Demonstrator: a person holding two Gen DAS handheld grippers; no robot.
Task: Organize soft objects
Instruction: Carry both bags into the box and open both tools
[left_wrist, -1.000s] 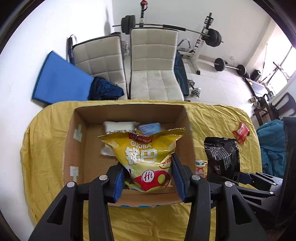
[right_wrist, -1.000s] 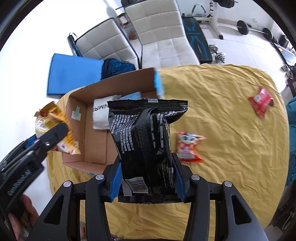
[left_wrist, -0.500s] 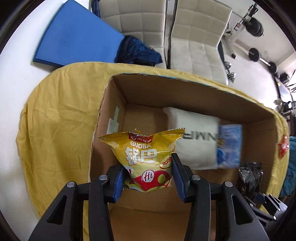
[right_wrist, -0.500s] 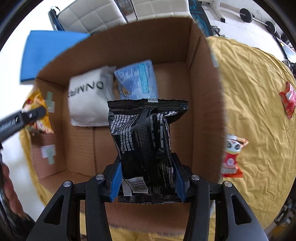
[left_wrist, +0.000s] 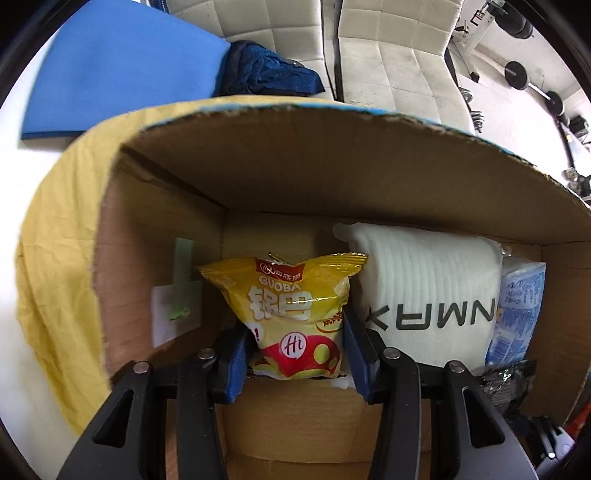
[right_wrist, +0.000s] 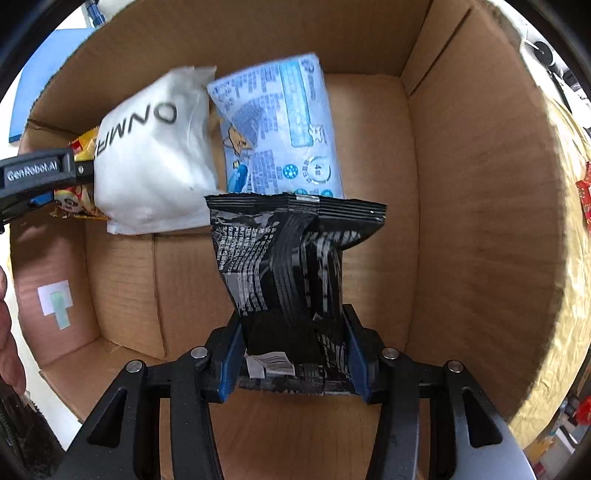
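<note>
Down inside the cardboard box (left_wrist: 295, 177), the left wrist view shows the left gripper (left_wrist: 295, 354) clamped on a yellow snack bag (left_wrist: 295, 314), which hangs in the box's left corner just beside a white pouch (left_wrist: 428, 295) and a light blue packet (left_wrist: 521, 306). From the right wrist view, the right gripper (right_wrist: 295, 354) pinches a black snack bag (right_wrist: 291, 280) over the bare box floor, near the blue packet and white pouch lying against the far wall.
</note>
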